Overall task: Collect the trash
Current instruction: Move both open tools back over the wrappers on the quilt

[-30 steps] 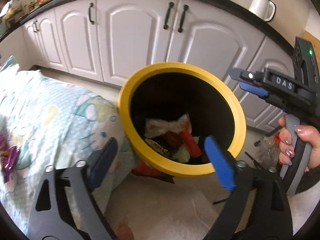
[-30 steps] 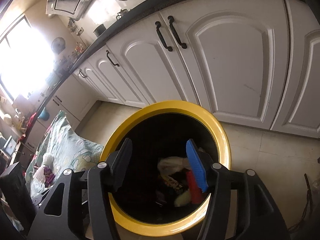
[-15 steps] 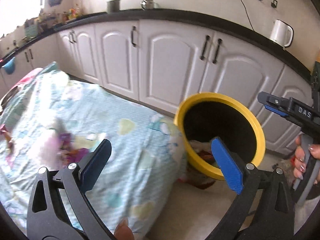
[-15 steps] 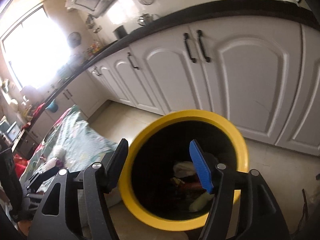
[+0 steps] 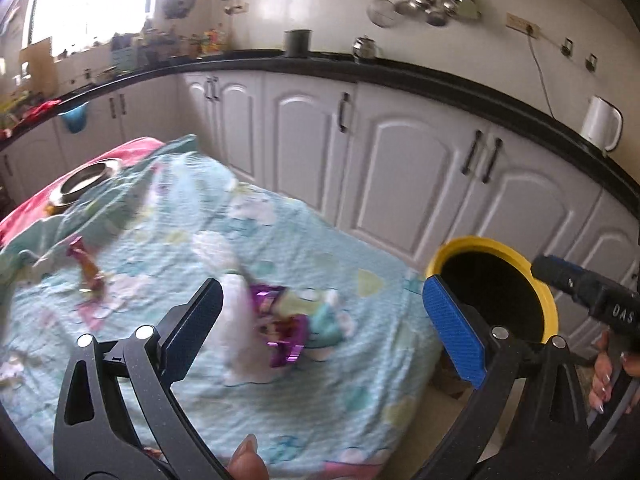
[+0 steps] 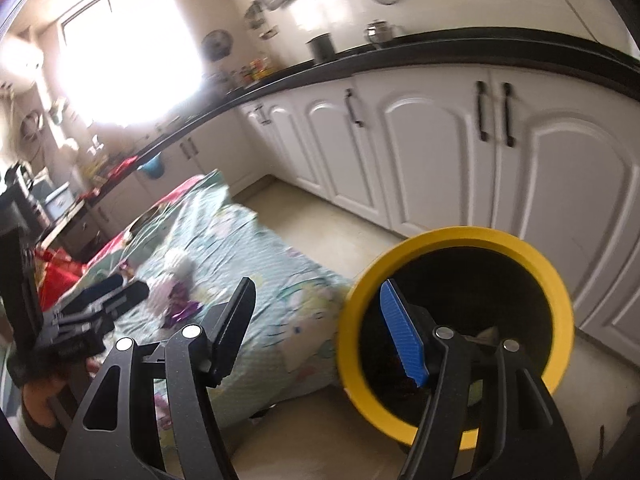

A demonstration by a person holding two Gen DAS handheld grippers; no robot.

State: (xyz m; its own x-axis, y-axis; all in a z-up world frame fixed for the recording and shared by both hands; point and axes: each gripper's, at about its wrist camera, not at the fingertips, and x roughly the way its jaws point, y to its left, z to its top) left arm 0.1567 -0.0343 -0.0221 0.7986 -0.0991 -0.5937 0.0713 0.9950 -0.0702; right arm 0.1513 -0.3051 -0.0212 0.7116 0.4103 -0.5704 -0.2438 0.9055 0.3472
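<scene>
A purple foil wrapper point(image 5: 280, 328) and a crumpled white tissue point(image 5: 236, 320) lie on the teal-clothed table point(image 5: 340, 400). An orange-red wrapper point(image 5: 88, 268) lies farther left. My left gripper point(image 5: 320, 312) hangs above the purple wrapper, jaws wide open and empty. The black bin with a yellow rim point(image 6: 460, 236) stands on the floor off the table's right end, with trash inside. My right gripper point(image 6: 316, 312) is open and empty, between table edge and bin. From there the purple wrapper point(image 6: 180, 308), the tissue point(image 6: 180, 264) and my left gripper point(image 6: 108, 300) show to the left.
White cabinets point(image 5: 400, 168) under a black counter run along the back, with a white kettle point(image 5: 600, 124) on top. A steel bowl point(image 5: 88, 176) sits on a pink cloth at the table's far left. The bin point(image 5: 492, 244) stands close to the table's corner. Beige floor point(image 6: 320, 232) lies between.
Both views have swung left and risen, from looking into the bin to looking over the table. The bin has slid to the right of both frames. The right jaws stand slightly wider.
</scene>
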